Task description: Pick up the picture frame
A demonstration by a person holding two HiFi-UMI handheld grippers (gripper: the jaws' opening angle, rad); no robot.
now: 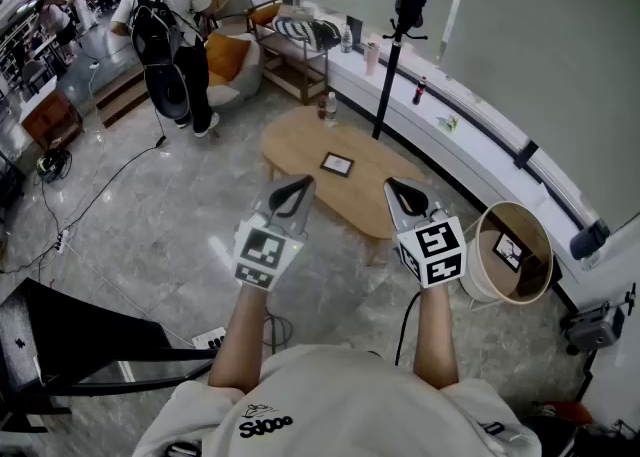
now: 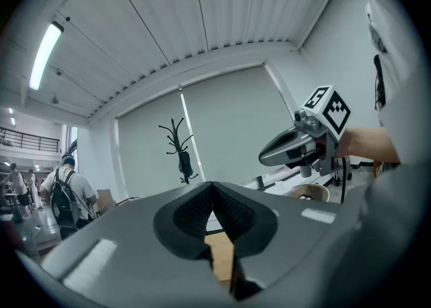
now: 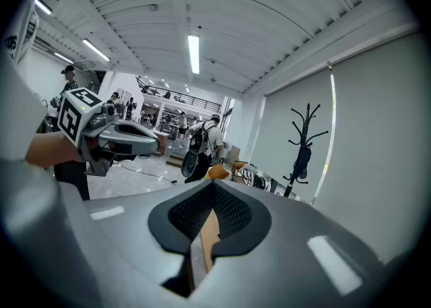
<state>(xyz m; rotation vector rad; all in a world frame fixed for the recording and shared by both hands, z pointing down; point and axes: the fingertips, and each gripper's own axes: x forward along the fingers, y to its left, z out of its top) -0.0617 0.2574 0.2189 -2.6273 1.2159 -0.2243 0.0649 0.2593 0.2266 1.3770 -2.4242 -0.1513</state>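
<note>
A small dark picture frame (image 1: 337, 164) lies flat on the oval wooden table (image 1: 300, 140), well ahead of both grippers. My left gripper (image 1: 291, 188) is held out in front of me at the left, jaws shut with nothing in them. My right gripper (image 1: 403, 191) is held beside it at the right, also shut and empty. In the left gripper view the left gripper (image 2: 214, 199) shows closed jaws, with the right gripper (image 2: 300, 145) to its right. In the right gripper view the right gripper (image 3: 212, 200) is closed too, and the left gripper (image 3: 128, 137) sits at its left.
A black coat stand (image 1: 400, 15) rises behind the table, and a bottle (image 1: 330, 108) stands on the table's far end. A round basket (image 1: 510, 255) holding another frame sits at the right. A person with a backpack (image 1: 165, 35) stands far left. A long white ledge (image 1: 470, 135) runs along the window.
</note>
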